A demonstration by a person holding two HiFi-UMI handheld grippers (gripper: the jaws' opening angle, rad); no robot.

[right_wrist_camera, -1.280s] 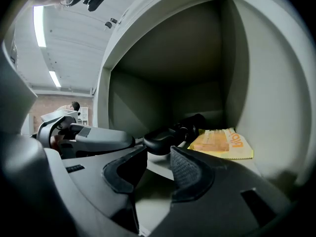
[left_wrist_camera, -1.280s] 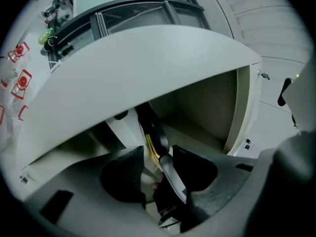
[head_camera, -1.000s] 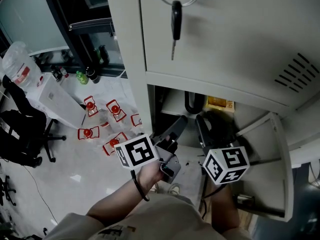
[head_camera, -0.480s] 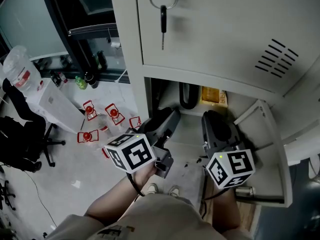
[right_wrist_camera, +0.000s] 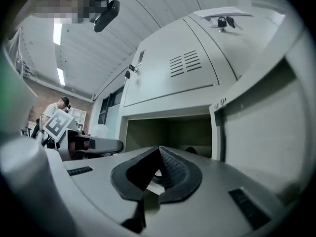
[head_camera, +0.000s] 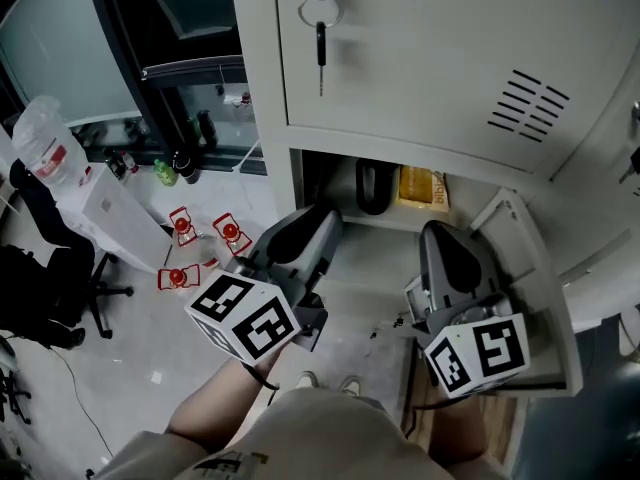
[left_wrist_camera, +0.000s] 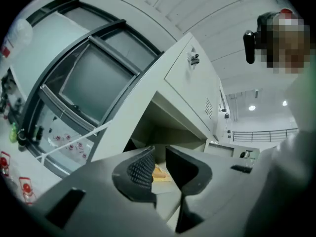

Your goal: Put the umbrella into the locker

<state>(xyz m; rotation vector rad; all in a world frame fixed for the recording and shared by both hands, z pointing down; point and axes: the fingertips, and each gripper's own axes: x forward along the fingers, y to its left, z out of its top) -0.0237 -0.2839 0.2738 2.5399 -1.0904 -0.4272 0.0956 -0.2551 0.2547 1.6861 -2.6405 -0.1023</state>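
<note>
Grey painted metal, smooth and flat, forms the locker (head_camera: 262,88), and a key (head_camera: 320,40) hangs in its upper door. The left tongs (head_camera: 318,223) are held narrowly parted with nothing between them; their jaws have just been closing. Inside the open lower compartment a glossy black curved handle, judged to be the umbrella (head_camera: 372,184), is seen beside a yellow box (head_camera: 420,186). The right tongs (head_camera: 440,236) are pressed together, empty. Placing is judged done. Next, the open door (head_camera: 540,273) would need to be pushed shut.

No readable text; print on yellow packet (head_camera: 418,186) illegible.
</note>
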